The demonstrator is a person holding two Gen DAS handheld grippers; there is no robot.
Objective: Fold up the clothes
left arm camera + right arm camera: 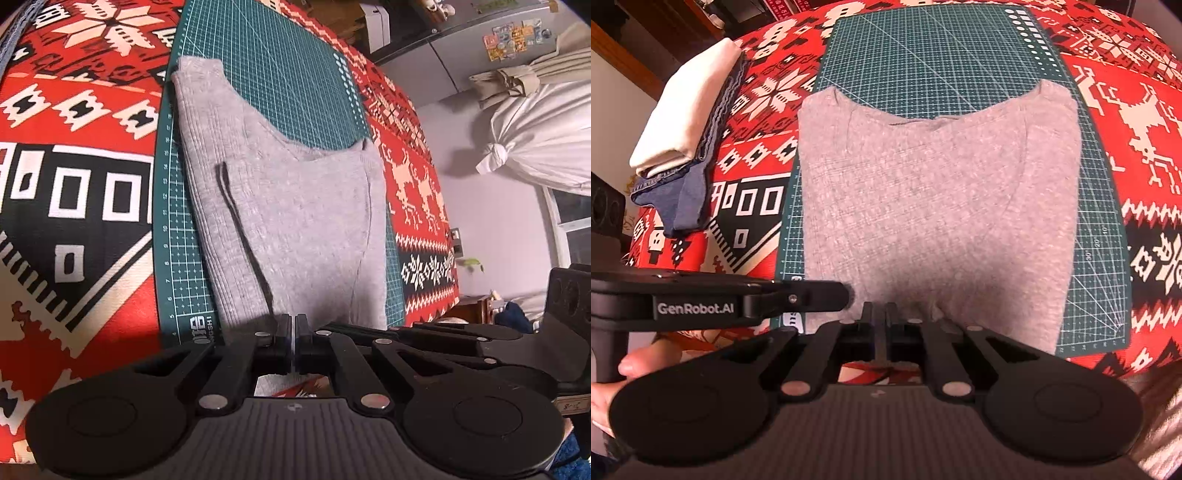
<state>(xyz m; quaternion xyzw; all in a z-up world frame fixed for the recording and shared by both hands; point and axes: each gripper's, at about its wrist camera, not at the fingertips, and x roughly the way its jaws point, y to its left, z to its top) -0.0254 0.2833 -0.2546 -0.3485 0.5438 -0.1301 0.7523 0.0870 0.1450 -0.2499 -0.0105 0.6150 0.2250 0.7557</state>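
Observation:
A grey ribbed knit top (295, 221) (934, 206) lies lengthwise on a green cutting mat (291, 74) (923, 48), its sides folded in and its neckline at the far end. In the left wrist view my left gripper (294, 328) is shut on the top's near hem. In the right wrist view it is the left gripper (844, 295) reaching in from the left, pinching the hem's left corner. My right gripper (880, 314) is shut on the same hem just to the right, with fabric bunched around its fingers. In the left wrist view the right gripper (332, 326) shows side-on.
The mat rests on a red, white and black patterned cloth (74, 184) (1145, 147). A stack of folded clothes (687, 125), cream over denim, sits left of the mat. A hand (613, 376) holds the left gripper's handle. A fridge (498, 44) and a white bundle (535, 129) lie beyond.

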